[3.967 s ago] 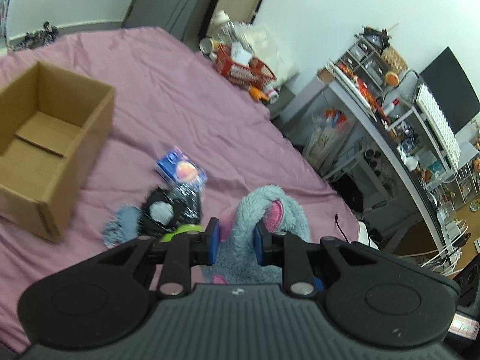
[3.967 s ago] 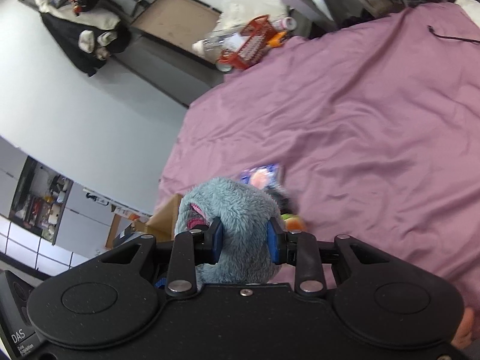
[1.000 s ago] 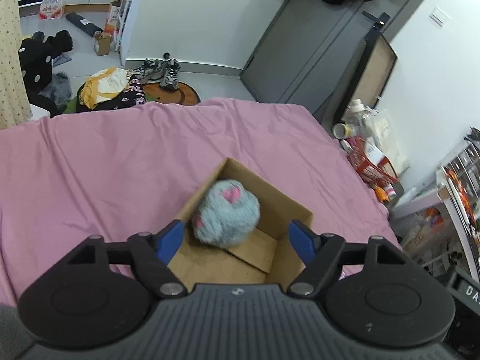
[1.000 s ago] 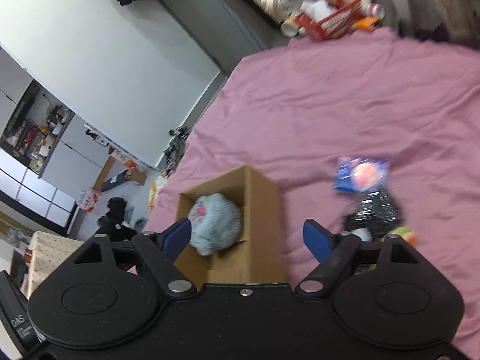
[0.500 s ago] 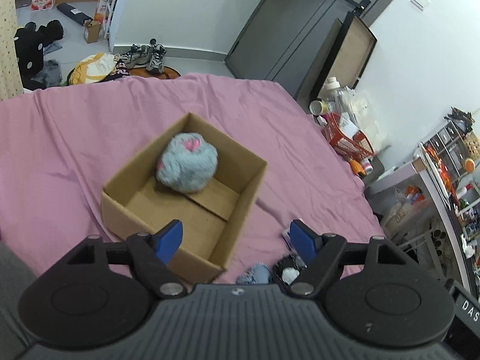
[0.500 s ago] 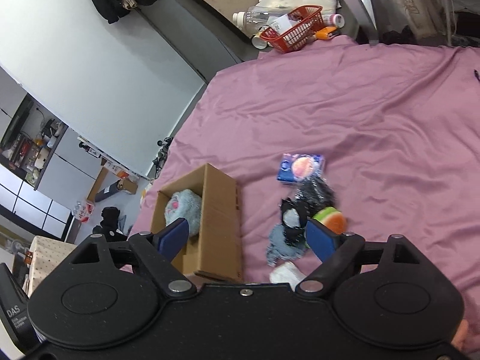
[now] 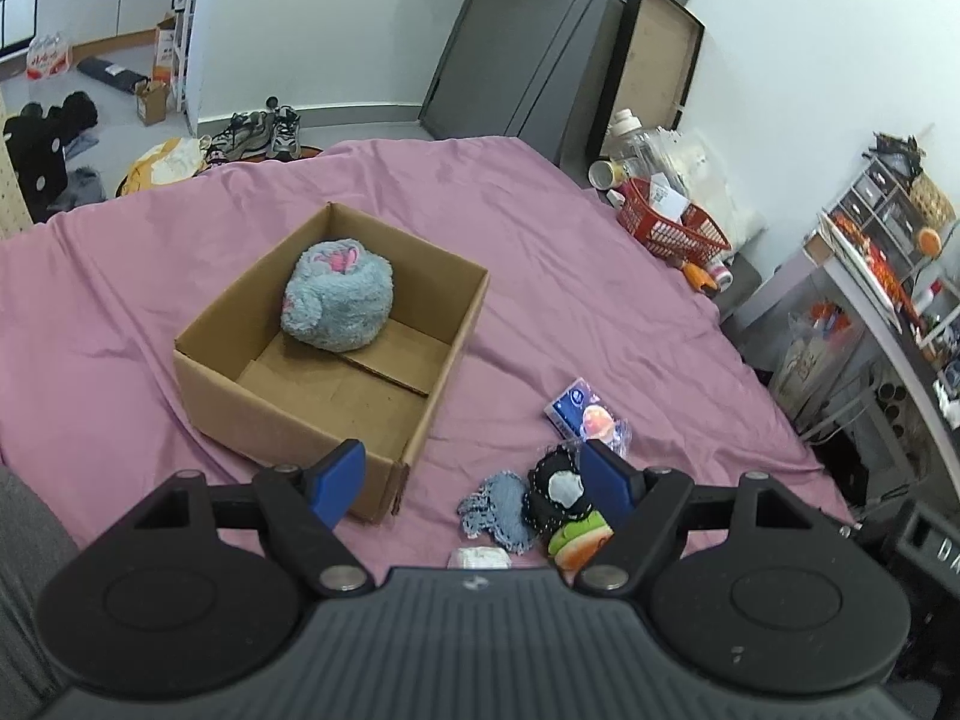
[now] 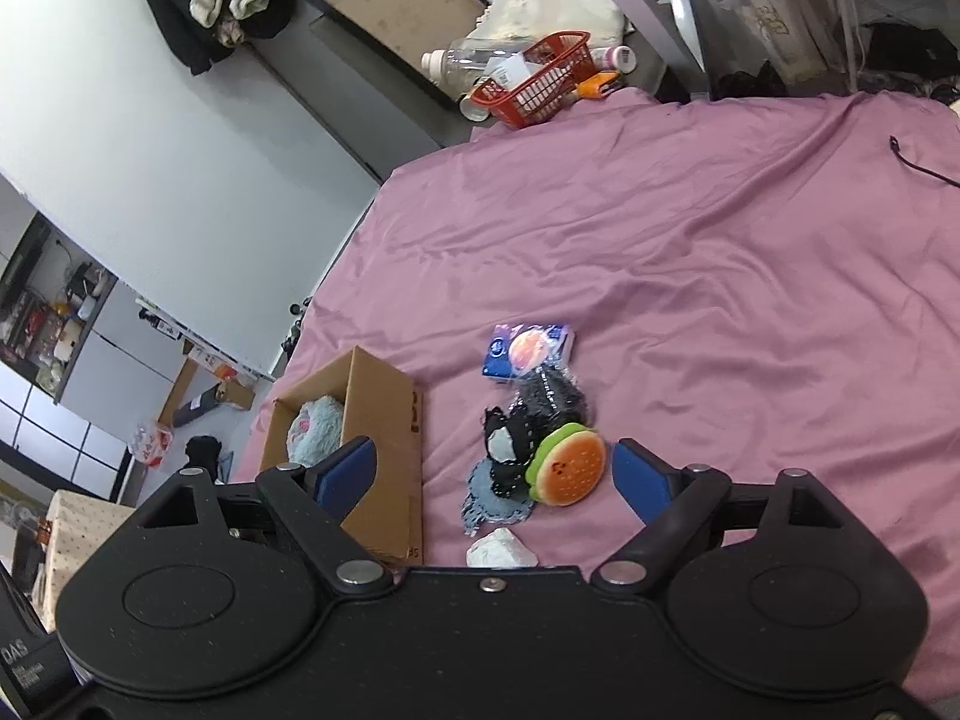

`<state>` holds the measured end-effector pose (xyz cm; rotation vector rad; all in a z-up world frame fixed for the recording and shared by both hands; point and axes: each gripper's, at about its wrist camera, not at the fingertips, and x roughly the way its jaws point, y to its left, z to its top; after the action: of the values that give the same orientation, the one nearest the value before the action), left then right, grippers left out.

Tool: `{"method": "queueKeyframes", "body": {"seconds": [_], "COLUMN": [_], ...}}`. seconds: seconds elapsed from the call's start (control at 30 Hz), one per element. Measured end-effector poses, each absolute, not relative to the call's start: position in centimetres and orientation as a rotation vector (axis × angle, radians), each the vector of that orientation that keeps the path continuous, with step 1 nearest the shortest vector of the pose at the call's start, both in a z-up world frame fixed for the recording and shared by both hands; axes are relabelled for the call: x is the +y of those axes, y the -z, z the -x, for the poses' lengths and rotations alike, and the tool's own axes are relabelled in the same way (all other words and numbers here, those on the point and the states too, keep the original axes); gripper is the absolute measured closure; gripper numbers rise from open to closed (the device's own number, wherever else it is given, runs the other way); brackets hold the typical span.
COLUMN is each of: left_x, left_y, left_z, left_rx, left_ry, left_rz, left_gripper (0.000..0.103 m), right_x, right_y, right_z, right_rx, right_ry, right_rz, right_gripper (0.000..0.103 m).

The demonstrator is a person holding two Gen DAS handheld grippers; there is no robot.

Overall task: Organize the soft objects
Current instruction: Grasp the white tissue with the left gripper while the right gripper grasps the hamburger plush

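Note:
A fluffy blue plush (image 7: 339,307) lies inside the open cardboard box (image 7: 288,414) on the purple bedsheet; it also shows in the right wrist view (image 8: 315,427), in the box (image 8: 384,420). A pile of soft things lies to the right of the box: a burger plush (image 8: 567,465), a black-and-white plush (image 8: 510,438), a blue knitted piece (image 8: 489,501), a white wad (image 8: 501,549) and a blue packet (image 8: 528,348). The pile also shows in the left wrist view (image 7: 555,492). My left gripper (image 7: 474,477) and right gripper (image 8: 495,477) are open and empty above the pile.
A red basket (image 7: 672,225) with bottles stands beyond the bed's far edge. A cluttered desk (image 7: 888,300) is at the right. Shoes and clothes (image 7: 258,129) lie on the floor past the bed. A black cable (image 8: 918,162) lies on the sheet.
Both grippers have drawn back from the box toward the pile of soft things. The blue plush stays in the box. Both stay open.

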<state>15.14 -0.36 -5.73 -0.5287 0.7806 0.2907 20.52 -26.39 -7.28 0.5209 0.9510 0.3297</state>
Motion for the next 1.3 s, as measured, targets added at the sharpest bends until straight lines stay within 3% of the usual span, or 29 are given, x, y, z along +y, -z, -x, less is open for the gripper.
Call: {"method": "queueKeyframes", "body": {"seconds": [0.5, 1.07, 1.17, 1.2, 1.27, 1.3], "left_x": [-4.4, -7.9, -8.3, -8.3, -8.0, -7.6], "left_y": [9.1, 17.3, 18.5, 18.9, 19.6, 19.9], "left_z": [-16.0, -19.1, -19.5, -19.6, -19.9, -19.9], "left_rx": [0.852, 0.974, 0.991, 0.997, 1.015, 1.015], "left_ry": [-0.302, -0.343, -0.357, -0.36, -0.362, -0.382], "left_rz": [0.466, 0.424, 0.423, 0.429, 0.457, 0.488], "left_gripper": [0.026, 0.031, 0.036, 0.04, 0.059, 0.06], "right_x": [-28.5, -28.8, -28.2, -28.0, -27.7, -27.6], "right_y": [12.6, 17.3, 17.9, 18.1, 18.4, 18.6], "right_z": [-21.2, -22.9, -23.7, -23.8, -24.2, -24.4], "right_rx": [1.035, 1.146, 1.157, 1.155, 1.149, 1.148], "right_ry": [-0.341, -0.293, -0.295, -0.292, -0.294, -0.298], "right_rz": [-0.609, -0.723, -0.717, -0.717, -0.713, -0.713], "right_gripper": [0.018, 0.018, 0.02, 0.02, 0.022, 0.024]}}
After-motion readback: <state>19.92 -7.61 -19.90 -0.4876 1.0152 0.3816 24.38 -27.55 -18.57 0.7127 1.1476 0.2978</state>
